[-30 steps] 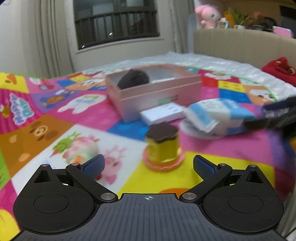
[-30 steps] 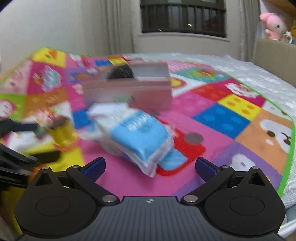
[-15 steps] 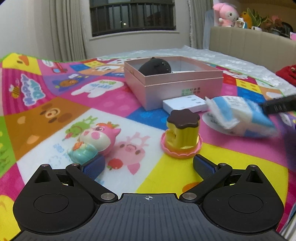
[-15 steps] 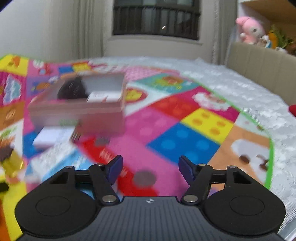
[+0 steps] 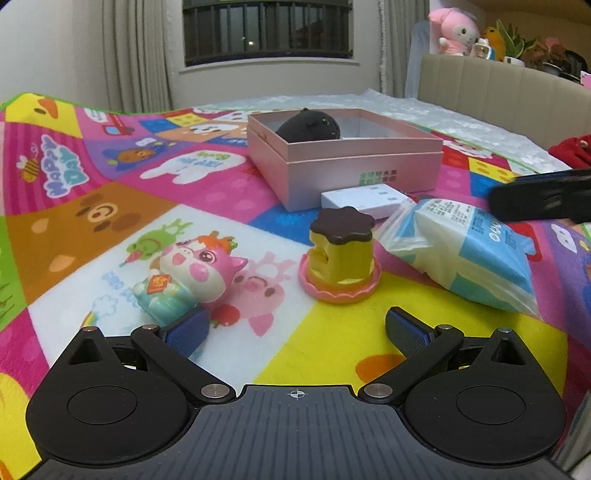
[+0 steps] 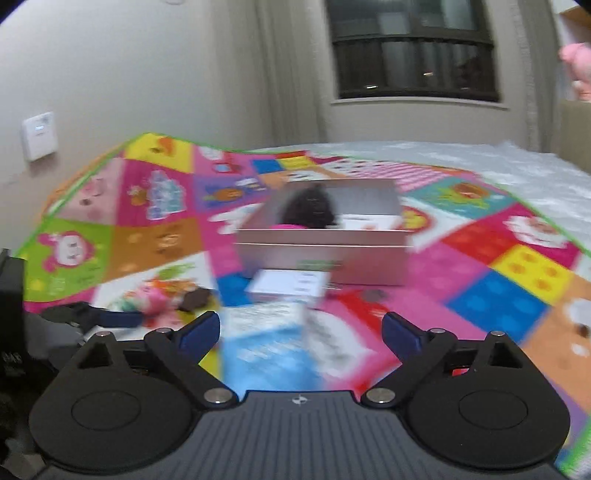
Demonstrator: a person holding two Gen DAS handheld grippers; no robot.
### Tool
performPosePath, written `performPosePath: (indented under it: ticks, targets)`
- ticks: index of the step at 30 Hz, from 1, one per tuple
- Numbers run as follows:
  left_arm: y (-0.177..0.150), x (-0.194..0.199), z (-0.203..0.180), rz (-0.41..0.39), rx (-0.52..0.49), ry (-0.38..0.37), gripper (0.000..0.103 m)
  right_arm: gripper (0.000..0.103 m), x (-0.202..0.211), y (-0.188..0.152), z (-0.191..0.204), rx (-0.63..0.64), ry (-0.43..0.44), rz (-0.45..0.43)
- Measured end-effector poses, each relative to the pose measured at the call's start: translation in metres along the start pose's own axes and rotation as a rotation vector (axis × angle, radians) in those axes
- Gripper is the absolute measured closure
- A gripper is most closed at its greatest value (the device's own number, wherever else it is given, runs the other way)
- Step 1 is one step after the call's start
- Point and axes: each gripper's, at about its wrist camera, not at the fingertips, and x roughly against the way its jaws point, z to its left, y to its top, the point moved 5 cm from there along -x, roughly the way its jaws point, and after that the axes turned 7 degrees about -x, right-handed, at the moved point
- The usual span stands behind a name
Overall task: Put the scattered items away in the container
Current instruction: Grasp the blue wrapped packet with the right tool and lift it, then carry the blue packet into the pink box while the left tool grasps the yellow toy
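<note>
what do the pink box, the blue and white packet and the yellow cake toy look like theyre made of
Pink box: likely rigid cardboard with a satin, slightly pearly finish; crisp edges, soft sheen.
Blue and white packet: thin clear plastic film around something soft; glossy wrinkles, a sealed edge.
Yellow cake toy: probably moulded plastic or soft vinyl, smooth and semi-gloss; which one can't be told by sight.

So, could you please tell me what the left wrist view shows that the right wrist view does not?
Only the left wrist view: the left gripper, open, the plush toys on the headboard and the red cloth. Only the right wrist view: the right gripper, jaws opening over the blurred blue packet, and the wall switch. Both: the pink box holding the black toy, the white box, the pink figurine and the mat.
</note>
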Motion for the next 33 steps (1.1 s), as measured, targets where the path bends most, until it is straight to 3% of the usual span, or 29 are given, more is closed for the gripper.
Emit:
performPosePath:
  ticks: [4,5,6,7,8,13,14,15,16,19,24,33]
  targets:
    - [-0.002,0.006,-0.001,0.007,0.000,-0.013,0.000,0.007,-0.039,-0.010,0.005,-0.007,0.000,0.093]
    - [-0.001,0.007,-0.001,0.007,-0.002,-0.014,0.000,0.012,-0.047,-0.014,0.003,-0.024,-0.014,0.125]
    - [0.001,0.008,-0.001,0.003,-0.003,-0.016,0.000,0.028,-0.049,-0.018,0.000,-0.031,-0.024,0.145]
    - [0.003,0.009,-0.001,-0.002,-0.001,-0.024,0.000,0.037,-0.049,-0.021,-0.002,-0.029,-0.044,0.149]
    - [0.006,0.009,-0.002,-0.009,0.002,-0.031,0.000,0.042,-0.045,-0.022,-0.004,-0.027,-0.054,0.138]
    - [0.029,0.000,-0.014,-0.060,-0.029,-0.054,0.000,0.043,-0.010,-0.021,-0.026,-0.062,-0.132,0.079]
    - [0.033,-0.005,-0.018,-0.060,-0.040,-0.057,0.005,0.043,-0.004,-0.022,-0.030,-0.057,-0.158,0.065]
    - [0.035,-0.009,-0.021,-0.055,-0.049,-0.058,0.019,0.043,0.003,-0.022,-0.032,-0.052,-0.178,0.055]
    - [0.036,-0.014,-0.024,-0.042,-0.058,-0.060,0.027,0.043,0.008,-0.023,-0.034,-0.048,-0.193,0.050]
    - [0.036,-0.025,-0.025,-0.014,-0.042,-0.066,0.019,0.043,0.017,-0.027,-0.037,-0.044,-0.216,0.047]
    - [0.034,-0.029,-0.024,0.000,-0.035,-0.065,0.019,0.043,0.015,-0.035,-0.031,-0.025,-0.219,0.052]
    - [0.034,-0.029,-0.024,-0.004,-0.054,-0.050,0.042,0.043,0.009,-0.041,-0.014,0.014,-0.206,0.065]
